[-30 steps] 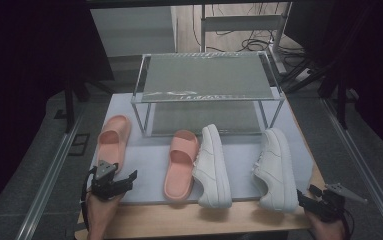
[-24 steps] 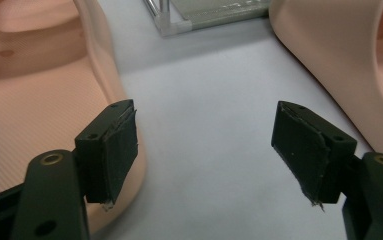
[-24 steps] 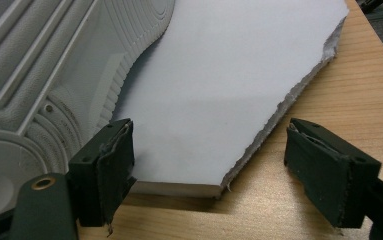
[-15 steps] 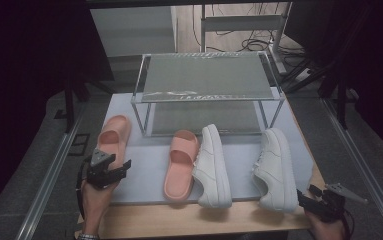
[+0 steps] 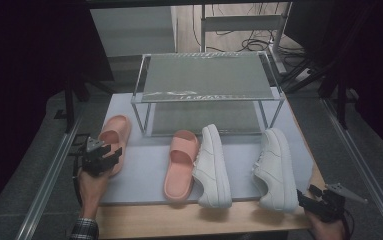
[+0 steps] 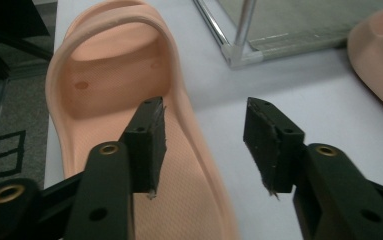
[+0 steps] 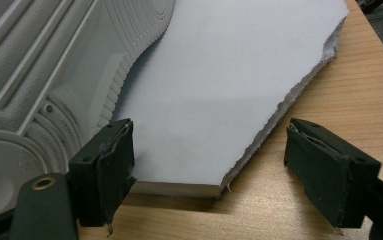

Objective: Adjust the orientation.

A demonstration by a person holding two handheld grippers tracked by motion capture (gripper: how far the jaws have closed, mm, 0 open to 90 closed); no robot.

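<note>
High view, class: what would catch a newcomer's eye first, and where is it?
Four shoes in a row on the grey mat: a pink slide at the left, a second slide and a white sneaker side by side mid-mat, another sneaker at the right. Behind them stands a clear rack. The left tongs, open, straddle the left slide's edge.

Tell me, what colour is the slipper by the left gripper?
Salmon pink slipper, clearest in the left gripper view.
</note>
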